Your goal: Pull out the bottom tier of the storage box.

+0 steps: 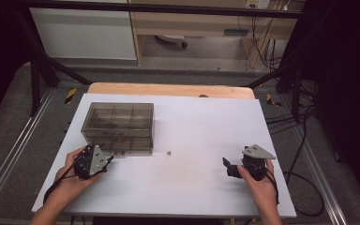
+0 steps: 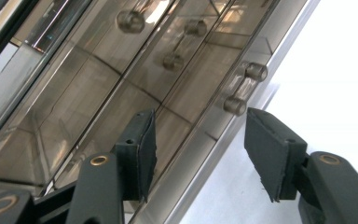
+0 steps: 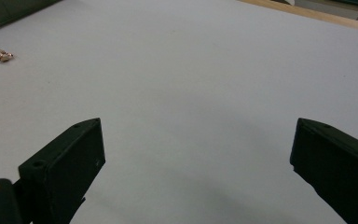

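A smoky see-through drawer box stands on the white table top, left of the middle. My left gripper is held at the box's near front corner. In the left gripper view the box's drawer fronts are close up, with a bar handle just beyond the jaws. The left gripper is open, and nothing is pressed between its pads. My right gripper rests low over bare table at the right, pointing left. It stands wide open with nothing in it.
A tiny copper-coloured piece lies on the table just right of the box; it sits far off in the right gripper view. A wooden edge runs along the table's far side. Dark frame posts and cables flank the table.
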The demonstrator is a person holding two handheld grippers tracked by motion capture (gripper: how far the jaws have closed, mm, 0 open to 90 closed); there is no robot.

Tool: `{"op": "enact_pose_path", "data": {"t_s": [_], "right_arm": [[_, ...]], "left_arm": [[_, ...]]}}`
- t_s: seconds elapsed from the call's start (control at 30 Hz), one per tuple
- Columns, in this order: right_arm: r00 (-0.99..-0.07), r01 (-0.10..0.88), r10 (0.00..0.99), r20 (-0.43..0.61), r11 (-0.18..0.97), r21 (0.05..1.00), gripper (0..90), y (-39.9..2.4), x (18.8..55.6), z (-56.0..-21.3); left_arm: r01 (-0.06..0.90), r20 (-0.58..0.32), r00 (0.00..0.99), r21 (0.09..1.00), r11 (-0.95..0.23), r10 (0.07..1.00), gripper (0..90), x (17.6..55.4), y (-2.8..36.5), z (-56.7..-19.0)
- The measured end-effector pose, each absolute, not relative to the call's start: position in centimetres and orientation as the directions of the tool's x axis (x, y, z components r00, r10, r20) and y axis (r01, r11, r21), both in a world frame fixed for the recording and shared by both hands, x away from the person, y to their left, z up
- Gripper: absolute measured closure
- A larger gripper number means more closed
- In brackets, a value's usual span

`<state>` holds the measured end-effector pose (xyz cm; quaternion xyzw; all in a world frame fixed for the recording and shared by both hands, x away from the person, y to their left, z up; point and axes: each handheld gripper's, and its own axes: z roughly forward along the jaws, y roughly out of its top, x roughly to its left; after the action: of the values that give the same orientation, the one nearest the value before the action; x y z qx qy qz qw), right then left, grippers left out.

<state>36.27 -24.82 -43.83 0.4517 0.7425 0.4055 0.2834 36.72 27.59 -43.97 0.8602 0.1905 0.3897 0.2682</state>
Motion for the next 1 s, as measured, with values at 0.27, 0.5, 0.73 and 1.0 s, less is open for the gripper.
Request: {"op": "enact_pose_path", "data": {"t_s": [0.27, 0.5, 0.73, 1.0], "right_arm": [[-0.431, 0.445, 0.901, -0.049, 0.259, 0.857, 3.6, -24.8, 36.3, -43.8], [-0.433, 0.447, 0.9, -0.049, 0.262, 0.855, 3.8, -24.8, 36.3, -43.8], [-0.431, 0.45, 0.901, -0.045, 0.258, 0.855, 3.9, -24.8, 36.3, -43.8], [-0.436, 0.448, 0.898, -0.051, 0.266, 0.854, 4.0, -24.8, 36.4, -43.9]], "left_arm": [[0.133, 0.544, 0.637, 0.621, -0.773, 0.546, 45.7, 36.9, 28.7, -43.7], [0.124, 0.525, 0.658, 0.632, -0.765, 0.54, 47.2, 36.8, 28.5, -43.5], [0.074, 0.514, 0.687, 0.653, -0.753, 0.514, 47.5, 36.3, 26.6, -42.9], [0.057, 0.465, 0.748, 0.666, -0.744, 0.473, 49.4, 37.3, 24.7, -42.7]]}}
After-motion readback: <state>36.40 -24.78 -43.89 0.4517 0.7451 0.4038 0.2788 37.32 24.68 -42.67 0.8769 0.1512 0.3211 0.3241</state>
